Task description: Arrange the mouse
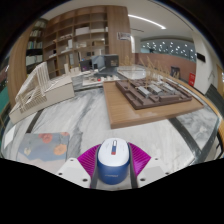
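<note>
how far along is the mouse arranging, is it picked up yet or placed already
Done: the mouse looks picked up, held between the gripper fingers, with the pink pads against both its sides. In hand: it is carried above the marble table, with a patterned mouse pad just ahead and to one side of the fingers. Left: setting it down, probably on that pad, and releasing; nothing is placed yet.

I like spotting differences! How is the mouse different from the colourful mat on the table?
The mouse is white and blue with a rounded, raised body; the mat is flat with orange and dark shapes on grey. The mouse sits between the gripper fingers, which look closed on it; the mat lies off to one side, untouched. The mat looks wider than the mouse. Both are over the same marbled table.
</note>
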{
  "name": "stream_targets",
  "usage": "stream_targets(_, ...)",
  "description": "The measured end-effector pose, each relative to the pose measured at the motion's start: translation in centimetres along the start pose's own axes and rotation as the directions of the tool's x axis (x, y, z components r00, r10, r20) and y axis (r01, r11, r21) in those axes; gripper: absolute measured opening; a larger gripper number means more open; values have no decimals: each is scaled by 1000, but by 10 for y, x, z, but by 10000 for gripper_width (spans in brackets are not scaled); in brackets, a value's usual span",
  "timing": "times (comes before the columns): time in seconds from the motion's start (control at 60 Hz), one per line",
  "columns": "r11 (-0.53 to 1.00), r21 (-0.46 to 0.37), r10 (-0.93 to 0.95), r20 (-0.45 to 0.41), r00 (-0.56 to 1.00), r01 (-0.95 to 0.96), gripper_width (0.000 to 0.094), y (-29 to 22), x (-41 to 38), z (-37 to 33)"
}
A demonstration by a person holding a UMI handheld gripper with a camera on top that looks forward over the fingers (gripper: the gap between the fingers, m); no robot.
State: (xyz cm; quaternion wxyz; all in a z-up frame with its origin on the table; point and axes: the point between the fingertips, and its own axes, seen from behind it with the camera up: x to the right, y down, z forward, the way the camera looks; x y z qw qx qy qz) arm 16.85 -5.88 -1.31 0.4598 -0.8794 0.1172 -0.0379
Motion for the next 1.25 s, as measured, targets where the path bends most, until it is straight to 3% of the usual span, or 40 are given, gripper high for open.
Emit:
stream_targets(0.083, 998, -29, 59, -2, 998, -59, 397, -2, -5, -12)
stream_targets(0.233, 993, 119, -33, 96, 995, 22, 385, -60, -94, -71)
stream_targets(0.333, 983, 180, -48, 171, 984, 16, 387, -68, -173, -94)
stream_targets(0.417, 989, 137, -82, 173, 982, 58, 385, -41, -213, -81)
stream_targets(0.5, 996, 65, -76, 226, 971, 63, 384, -1, -242, -62)
stream_targets(0.6, 993, 0, -119, 198, 973, 121, 388, 36, -241, -39)
stream_targets(0.617, 991, -11, -128, 192, 973, 132, 454, 41, -239, -38)
stream_targets(0.633, 990, 13, -138, 192, 972, 138, 405, 38, -240, -36)
stream_targets(0.667, 986, 15, -167, 193, 967, 168, 420, 39, -241, -35)
stream_targets(0.783, 976, -8, -212, 208, 955, 219, 571, 40, -239, -36)
stream_targets(0.8, 976, -18, -207, 210, 955, 216, 671, 39, -238, -36)
stream_targets(0.833, 978, -37, -193, 214, 958, 206, 709, 40, -235, -36)
stream_targets(0.85, 979, -44, -185, 219, 958, 200, 806, 40, -234, -38)
stream_targets(0.883, 982, -46, -171, 229, 958, 186, 847, 37, -232, -42)
stream_targets(0.9, 983, -41, -164, 233, 959, 178, 811, 35, -231, -45)
stream_targets(1.05, 991, -19, -126, 274, 954, 136, 808, 29, -221, -87)
stream_targets(1.25, 995, -30, -75, 331, 941, 90, 806, 58, -191, -149)
